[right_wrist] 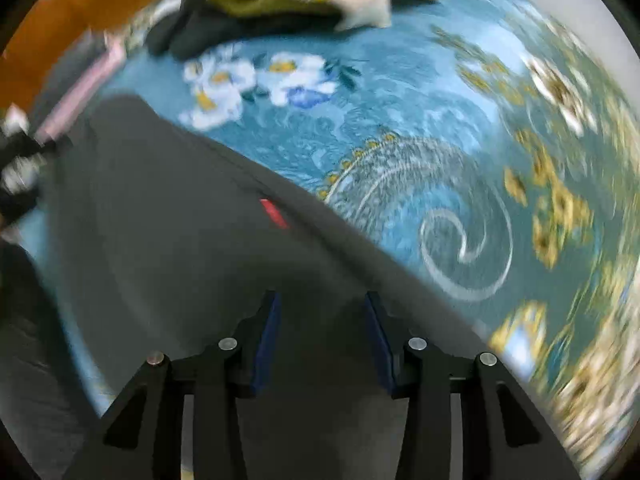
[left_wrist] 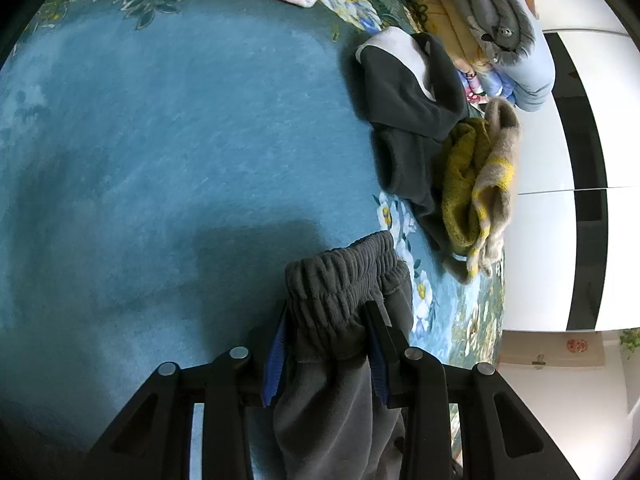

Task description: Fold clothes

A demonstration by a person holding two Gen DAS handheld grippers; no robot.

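1. Tongs first: the left tongs [left_wrist: 326,344] clamp the trousers [left_wrist: 344,280] at the waistband, lifted over the bed [left_wrist: 160,140].
2. The right tongs [right_wrist: 322,336] sit around grey cloth; grip unclear, view blurred.
3. Risk, I'd judge: the waistband slipping, or dragging the sweaters [left_wrist: 476,184] nearby.

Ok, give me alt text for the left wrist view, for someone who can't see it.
The left gripper holds the elastic waistband of dark grey trousers above a teal floral bedspread. A dark hoodie and a yellow-and-beige sweater lie unfolded to the right.
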